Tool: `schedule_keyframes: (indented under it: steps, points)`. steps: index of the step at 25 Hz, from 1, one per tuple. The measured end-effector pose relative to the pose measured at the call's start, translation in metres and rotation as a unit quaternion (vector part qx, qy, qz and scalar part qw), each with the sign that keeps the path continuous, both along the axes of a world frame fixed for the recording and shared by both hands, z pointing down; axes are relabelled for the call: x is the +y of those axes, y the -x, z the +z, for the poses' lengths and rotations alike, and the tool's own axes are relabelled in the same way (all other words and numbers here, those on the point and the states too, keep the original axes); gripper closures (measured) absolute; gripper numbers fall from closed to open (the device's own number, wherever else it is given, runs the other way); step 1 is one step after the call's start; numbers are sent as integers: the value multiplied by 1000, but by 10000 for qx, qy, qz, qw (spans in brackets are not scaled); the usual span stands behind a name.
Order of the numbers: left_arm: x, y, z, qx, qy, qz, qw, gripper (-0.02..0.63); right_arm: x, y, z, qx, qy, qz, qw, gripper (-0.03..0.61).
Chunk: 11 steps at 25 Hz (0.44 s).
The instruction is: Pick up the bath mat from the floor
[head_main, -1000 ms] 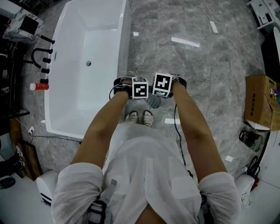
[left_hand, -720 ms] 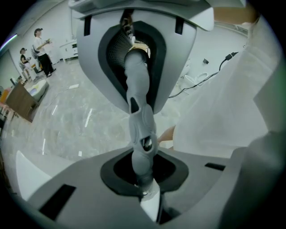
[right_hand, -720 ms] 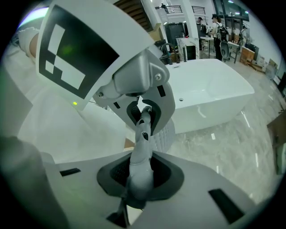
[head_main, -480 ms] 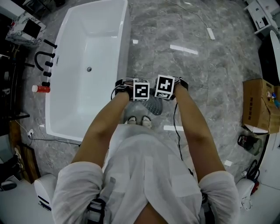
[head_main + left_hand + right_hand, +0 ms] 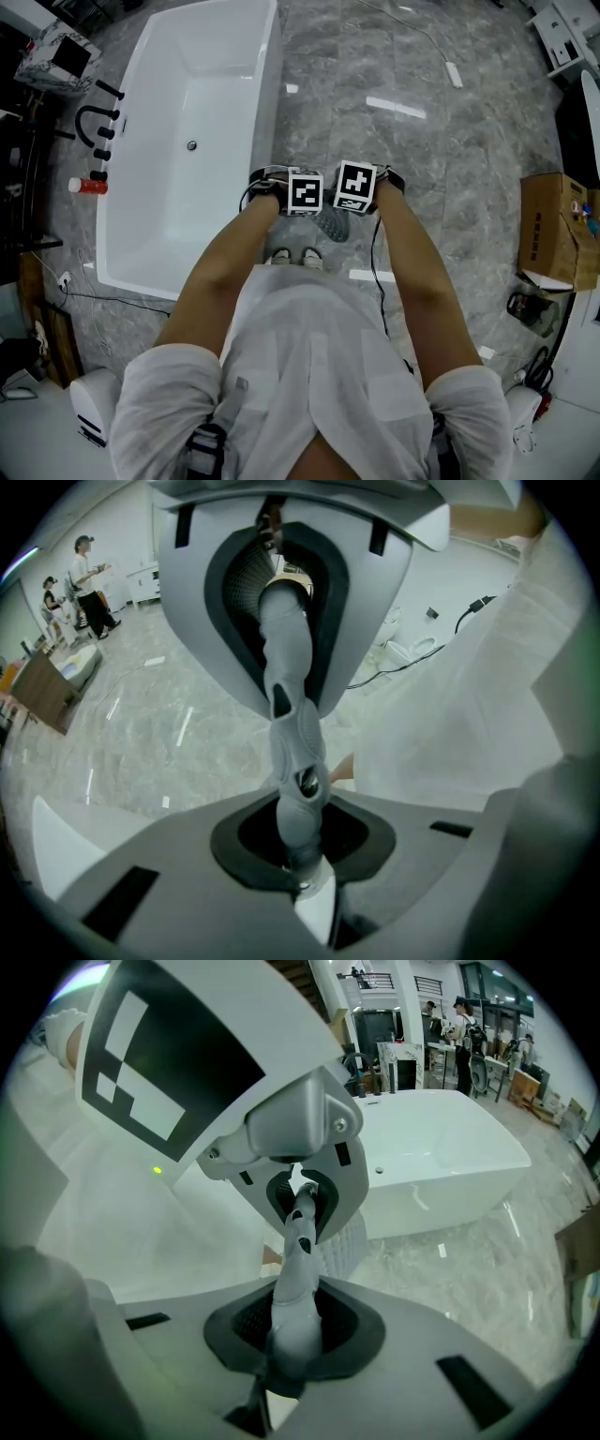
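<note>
- Grey ribbed rubber, the bath mat (image 5: 330,223) is bunched into a narrow fold. It hangs from both tongs over the marble floor (image 5: 450,150), just ahead of the person's shoes (image 5: 293,255).
- Pinched almost together, the left tongs (image 5: 306,199) grip a fold of the mat. In the left gripper view the fold runs straight up out of the jaws to the other tool.
- Just as narrow, the right tongs (image 5: 352,195) clamp the mat too. In the right gripper view its ribbed face shows beyond the jaws.
- Both tongs sit side by side, nearly touching, and point steeply down in front of the person's body.
- Just left of the tongs in the head view stands a white bathtub (image 5: 187,94), its long side running away from the person.
- Black tap fittings (image 5: 94,122) and a red-capped bottle (image 5: 84,185) stand beside the tub's far rim.
- Well apart, at the right edge of the head view, a cardboard box (image 5: 555,225) rests on the floor.
</note>
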<state>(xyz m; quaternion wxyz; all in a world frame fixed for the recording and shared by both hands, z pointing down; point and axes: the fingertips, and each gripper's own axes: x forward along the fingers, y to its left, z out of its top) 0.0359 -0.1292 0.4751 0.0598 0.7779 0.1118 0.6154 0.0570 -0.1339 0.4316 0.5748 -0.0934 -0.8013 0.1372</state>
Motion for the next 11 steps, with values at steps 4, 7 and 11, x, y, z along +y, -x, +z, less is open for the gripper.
schedule_keyframes:
  steps: [4,7,11]
  points:
    - [-1,-1,-1,0,-5,-39,10000,561,-1,-2,-2,11,-12,-39,10000,525]
    - [1,-4,-2,-14,2,-49,10000,561,0,-5,-2,18,-5,-45,10000,525]
    - [0,-7,-3,-8,-1,-42,10000,561,0,-8,-2,25,18,-50,10000,525]
